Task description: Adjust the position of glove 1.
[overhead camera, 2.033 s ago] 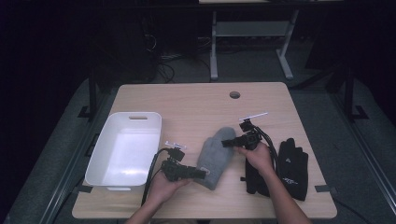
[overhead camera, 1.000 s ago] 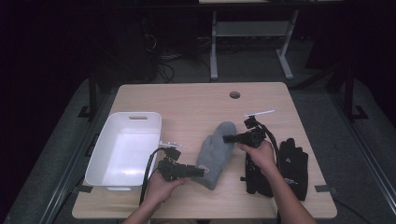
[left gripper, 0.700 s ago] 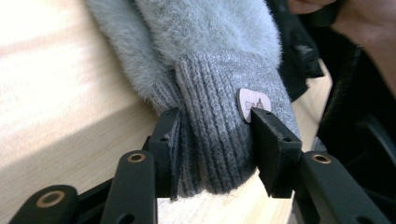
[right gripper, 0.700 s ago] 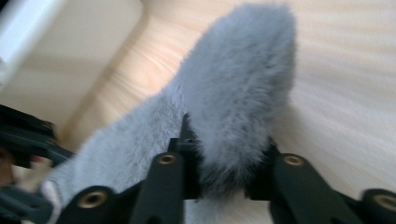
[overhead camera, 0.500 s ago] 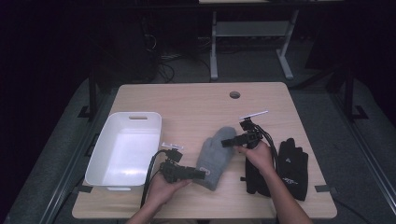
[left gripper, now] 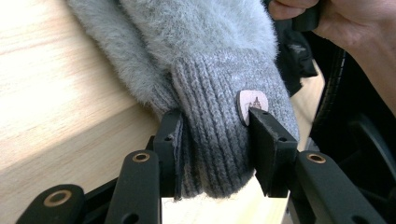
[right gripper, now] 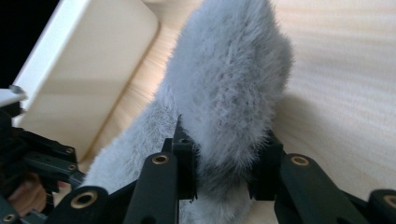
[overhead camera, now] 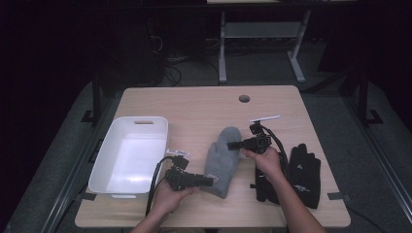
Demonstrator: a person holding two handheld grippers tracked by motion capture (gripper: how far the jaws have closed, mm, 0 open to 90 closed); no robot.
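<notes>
A fluffy grey mitten (overhead camera: 222, 153) lies in the middle of the wooden table (overhead camera: 194, 107), cuff towards me. My left gripper (overhead camera: 210, 181) comes in from the left at the cuff. In the left gripper view its jaws have just been closing, and the left gripper (left gripper: 215, 116) now presses on the ribbed cuff (left gripper: 219, 149) beside a small tag (left gripper: 251, 101). My right gripper (overhead camera: 231, 144) reaches in from the right. Its jaws have also just been closing, and the right gripper (right gripper: 226, 140) squeezes the mitten's furry part (right gripper: 229, 70).
A white bin (overhead camera: 141, 121) stands at the left of the table, also seen in the right gripper view as the white bin (right gripper: 84, 70). Black gloves (overhead camera: 303, 174) lie at the right, partly under my right forearm. A round hole (overhead camera: 244, 98) is at the table's back.
The right hand has shifted slightly along the mitten's right edge and back. The left hand and the mitten stay in place.
</notes>
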